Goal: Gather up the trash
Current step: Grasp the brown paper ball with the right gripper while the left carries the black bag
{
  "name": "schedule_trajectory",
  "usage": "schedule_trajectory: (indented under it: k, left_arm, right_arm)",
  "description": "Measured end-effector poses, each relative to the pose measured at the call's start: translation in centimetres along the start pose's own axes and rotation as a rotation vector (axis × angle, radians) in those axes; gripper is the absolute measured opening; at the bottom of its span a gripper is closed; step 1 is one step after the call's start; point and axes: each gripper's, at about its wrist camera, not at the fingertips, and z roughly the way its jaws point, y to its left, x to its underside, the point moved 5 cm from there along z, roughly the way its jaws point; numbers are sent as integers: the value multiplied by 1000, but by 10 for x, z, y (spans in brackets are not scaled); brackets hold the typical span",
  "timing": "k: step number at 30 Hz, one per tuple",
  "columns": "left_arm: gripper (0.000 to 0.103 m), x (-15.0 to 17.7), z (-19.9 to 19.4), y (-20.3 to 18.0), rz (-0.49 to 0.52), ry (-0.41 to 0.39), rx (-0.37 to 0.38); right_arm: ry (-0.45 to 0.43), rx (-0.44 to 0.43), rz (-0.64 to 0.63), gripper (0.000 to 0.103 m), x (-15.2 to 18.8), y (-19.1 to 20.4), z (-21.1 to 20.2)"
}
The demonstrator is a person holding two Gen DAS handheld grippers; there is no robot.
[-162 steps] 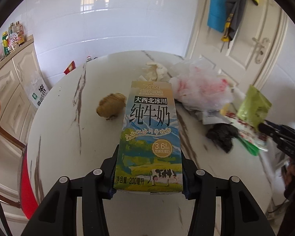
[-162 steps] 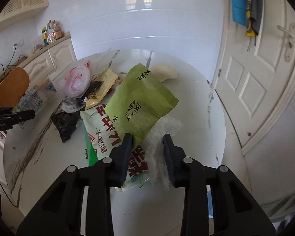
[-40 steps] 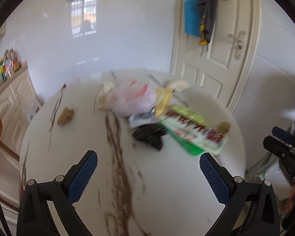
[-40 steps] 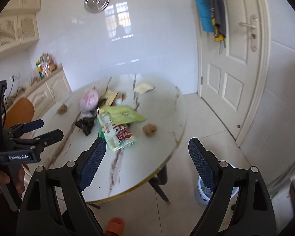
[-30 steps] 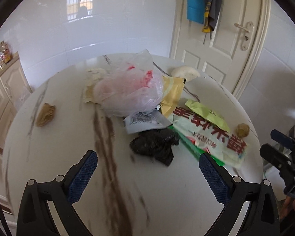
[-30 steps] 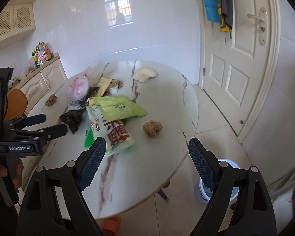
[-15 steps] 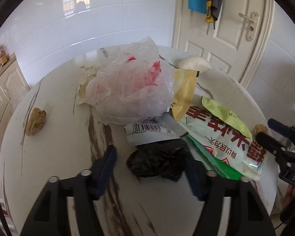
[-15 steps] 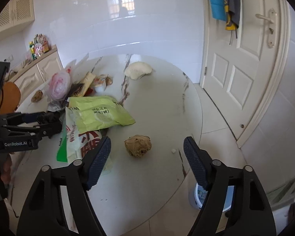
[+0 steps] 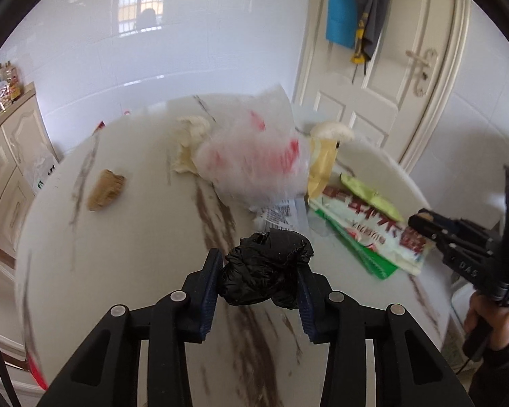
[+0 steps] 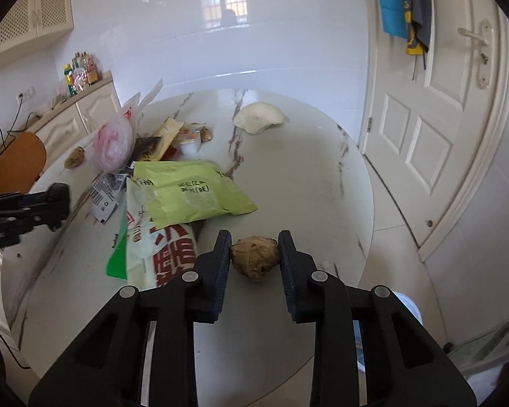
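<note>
Left wrist: left gripper (image 9: 258, 273) just closed, clamped on black bag wad (image 9: 266, 273). Right gripper (image 10: 254, 254) closing, pads touching brown paper ball (image 10: 254, 257) w/ firm squeeze pre-lift.

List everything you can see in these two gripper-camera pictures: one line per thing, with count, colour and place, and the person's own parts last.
table: 1, white marble, round, centre
black bag: 1, black, crumpled, between the left jaws
brown wad: 1, brown, between the right jaws
second brown wad: 1, brown, table's left side
plastic bag: 1, clear with red print, mid-table
green packet: 1, lime green, on the red-and-white packet
red-and-white packet: 1, near edge
white lump: 1, far side
door: 1, white, right
left hand-held gripper: 1, black, closing on the black bag
right hand-held gripper: 1, black, closing on the brown wad
</note>
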Motion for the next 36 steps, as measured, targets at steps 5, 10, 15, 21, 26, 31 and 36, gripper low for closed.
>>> schedule_trajectory:
  k: [5,10,15,21,26,31,36]
  left_arm:
    - [37,-2,-37,-8,2,-54,23]
    - [37,-3,-62,-50,58,-84,92]
    - [37,-3,-60,-129,167,-80,167]
    - [37,2,-21,-253,316,-34,280]
    - [37,5,45,-343,398,43,301]
    - [38,17,124,-404,460,154,313]
    - [47,14,188,-417,458,203,303]
  right_arm:
    - [-43,-25,16,26,-2,6,-21]
    - [-93,-49,47,26,0,1,-52]
    - [-147,-30,89,26,9,-25,-92]
    - [-177,81,176,26,40,-96,-142]
    - [-146,181,269,26,76,-160,-152]
    - [-78,214,360,26,111,-221,-126]
    - [-7,227,411,26,135,-269,-81]
